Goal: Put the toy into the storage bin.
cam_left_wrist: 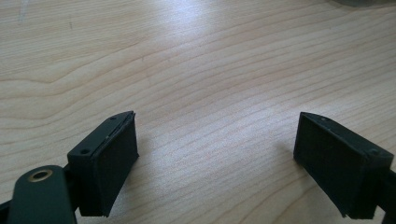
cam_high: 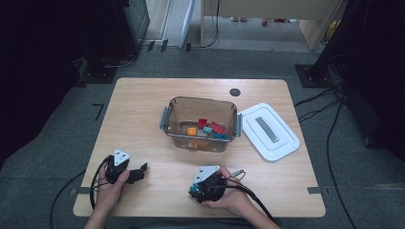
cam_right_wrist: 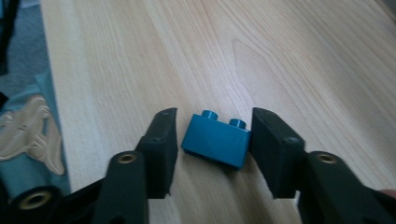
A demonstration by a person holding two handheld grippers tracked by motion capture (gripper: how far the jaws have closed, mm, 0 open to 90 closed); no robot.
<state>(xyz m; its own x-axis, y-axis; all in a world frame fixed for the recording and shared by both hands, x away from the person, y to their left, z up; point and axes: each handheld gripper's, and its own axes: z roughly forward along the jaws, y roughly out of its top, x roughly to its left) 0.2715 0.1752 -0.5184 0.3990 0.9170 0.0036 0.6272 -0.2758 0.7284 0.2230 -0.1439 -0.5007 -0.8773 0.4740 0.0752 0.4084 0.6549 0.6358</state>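
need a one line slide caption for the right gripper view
Right gripper straddles a blue two-stud brick lying on the wooden table, a small gap left at one jaw.

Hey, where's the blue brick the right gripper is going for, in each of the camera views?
High view: the blue brick peeks out teal at the right gripper's tip, low and centre on the wooden table.
Left gripper view: not in it; bare wood between wide-open fingers.
Right gripper view: centre, studs up, between the two fingers, a small gap on its left side.
Shared landmark: the pale wood-grain tabletop.
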